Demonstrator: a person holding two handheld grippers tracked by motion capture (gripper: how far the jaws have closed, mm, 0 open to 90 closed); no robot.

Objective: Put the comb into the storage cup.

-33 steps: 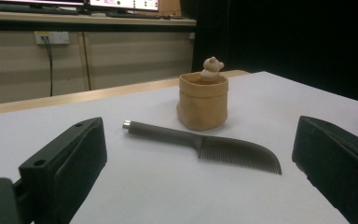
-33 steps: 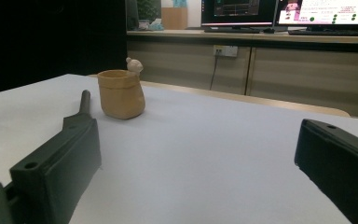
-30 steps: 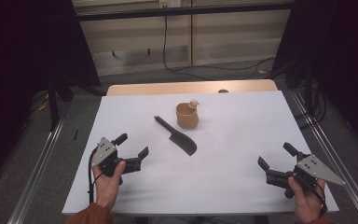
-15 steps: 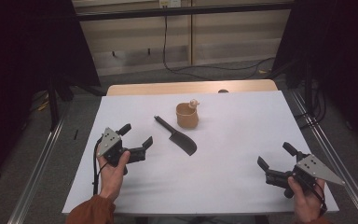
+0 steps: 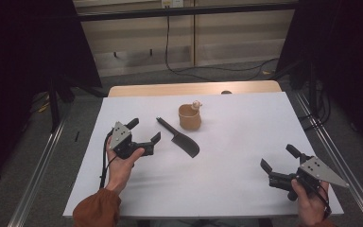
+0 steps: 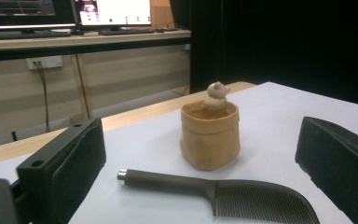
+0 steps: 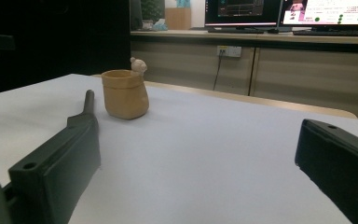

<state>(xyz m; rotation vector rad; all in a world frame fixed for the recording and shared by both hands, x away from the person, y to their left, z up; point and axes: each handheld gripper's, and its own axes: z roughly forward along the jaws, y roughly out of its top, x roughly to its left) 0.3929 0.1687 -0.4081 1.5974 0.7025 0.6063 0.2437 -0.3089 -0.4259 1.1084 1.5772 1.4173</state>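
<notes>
- Comb (image 5: 179,138) lies flat on the desk (image 5: 246,142), handle toward the left tongs (image 5: 144,137), which are spread apart just beside it; this looks like the approach.
- Cup (image 5: 189,117) stands just behind the comb.
- Right tongs (image 5: 278,159), also apart, rest well away; next, I judge, the left must straddle the handle.

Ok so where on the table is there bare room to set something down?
The broad stretch between the comb and the right gripper is bare, as is the far right corner beyond the tan pot. It is crowded only around comb, pot and left gripper.
</notes>
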